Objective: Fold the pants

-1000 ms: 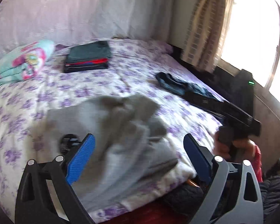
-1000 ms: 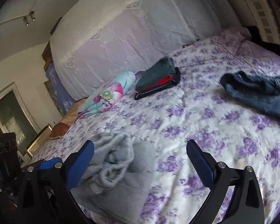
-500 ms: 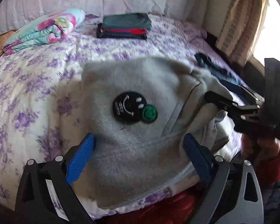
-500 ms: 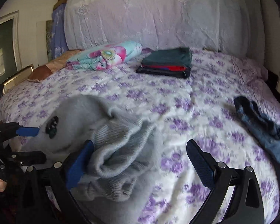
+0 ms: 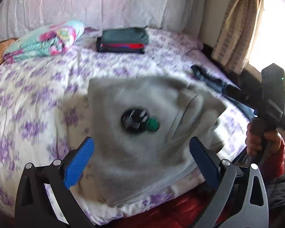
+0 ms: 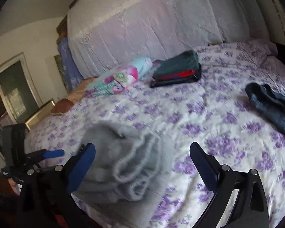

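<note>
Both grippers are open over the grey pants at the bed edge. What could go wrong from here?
1. The grey pants lie bunched near the bed's near edge; a tug could drag them off.
2. The fabric is heaped in thick rolls by the right gripper, so it may pinch several layers.
3. The left gripper hangs open over the patch; grasping mid-panel gives a crooked fold.

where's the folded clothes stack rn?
The folded clothes stack sits at the far end of the bed near the headboard, just right of the floral rolled blanket in both wrist views.
</note>
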A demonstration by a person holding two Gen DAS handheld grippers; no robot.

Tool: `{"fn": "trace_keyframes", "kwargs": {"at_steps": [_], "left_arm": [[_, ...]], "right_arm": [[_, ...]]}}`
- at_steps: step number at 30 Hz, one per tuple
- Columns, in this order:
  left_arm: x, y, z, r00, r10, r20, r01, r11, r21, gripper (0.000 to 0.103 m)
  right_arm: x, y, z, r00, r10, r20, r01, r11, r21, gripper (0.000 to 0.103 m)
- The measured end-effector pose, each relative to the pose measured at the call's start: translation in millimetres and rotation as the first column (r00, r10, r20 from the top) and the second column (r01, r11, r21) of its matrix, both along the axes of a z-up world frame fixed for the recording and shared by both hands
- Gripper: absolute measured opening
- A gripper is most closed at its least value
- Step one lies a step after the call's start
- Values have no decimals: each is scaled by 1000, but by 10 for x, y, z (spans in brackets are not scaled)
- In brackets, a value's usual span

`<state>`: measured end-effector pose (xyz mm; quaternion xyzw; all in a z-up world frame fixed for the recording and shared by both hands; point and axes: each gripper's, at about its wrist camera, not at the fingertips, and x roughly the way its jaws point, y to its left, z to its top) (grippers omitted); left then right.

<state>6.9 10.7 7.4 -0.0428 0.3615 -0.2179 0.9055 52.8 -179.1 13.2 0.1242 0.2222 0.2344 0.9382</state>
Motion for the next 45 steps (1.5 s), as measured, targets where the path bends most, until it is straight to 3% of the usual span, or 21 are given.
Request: {"fn": "trace_keyframes", "kwargs": {"at_steps": [3,5,7,9,12,15,17,20,23,26,29,32,35,36,38,41,43,45], "left_arm": [[45,-107,113,999,-50,10,50,997,-52,98],[68,-219,51,996,-84,-13,83,995,-57,98],[64,-330,-97,992,-113,-51,111,993,-48,98],[52,-381,-285,990,-115,-86,114,993,-16,98],[-82,-392,-450,993,-102,-60,106,992,73,98],[-305,-392,-508,991,-136,-18,137,979,149,98],[-372,-335,-470,992,-127,-3,127,982,140,98],[-390,-104,-339,996,-84,10,83,996,36,98],[-315,242,-243,999,32,16,-31,998,-62,98],[-134,498,-372,989,117,-91,-128,984,-123,98],[-37,583,-583,973,96,-208,-138,970,-198,98],[15,498,-730,959,56,-279,-104,982,-160,99],[-35,416,-759,963,51,-263,-85,989,-118,99],[-55,351,-762,967,50,-250,-69,995,-68,99],[-89,265,-735,973,57,-222,-62,998,-14,99],[-144,332,-598,982,54,-179,-68,995,-72,98],[-188,465,-435,988,85,-127,-100,988,-119,98],[-211,580,-303,989,126,-81,-136,980,-144,98]], "right_arm": [[141,201,215,989,146,6,-145,983,115,100],[347,350,193,965,255,-51,-237,943,233,100],[526,472,83,948,299,-108,-257,921,292,100],[685,547,-94,947,267,-178,-215,939,267,100],[853,440,-449,951,157,-265,-108,976,188,100],[864,263,-672,955,128,-268,-73,976,207,99],[833,223,-637,952,129,-276,-66,971,228,99],[710,241,-380,969,44,-245,-5,987,158,99],[638,434,-101,984,62,-165,-50,996,77,100],[657,814,60,986,106,-128,-113,993,-45,100],[796,1280,33,972,170,-164,-194,970,-145,100],[969,1597,-162,958,171,-230,-230,936,-264,100],[1130,1638,-506,936,129,-327,-238,917,-320,100],[1148,1601,-565,937,119,-329,-231,917,-325,100],[1093,1510,-490,943,124,-310,-214,937,-276,100],[705,1244,-85,979,138,-148,-164,971,-174,100],[376,1148,89,988,154,-27,-156,957,-244,100],[22,1065,85,991,89,99,-44,922,-385,100]]}}
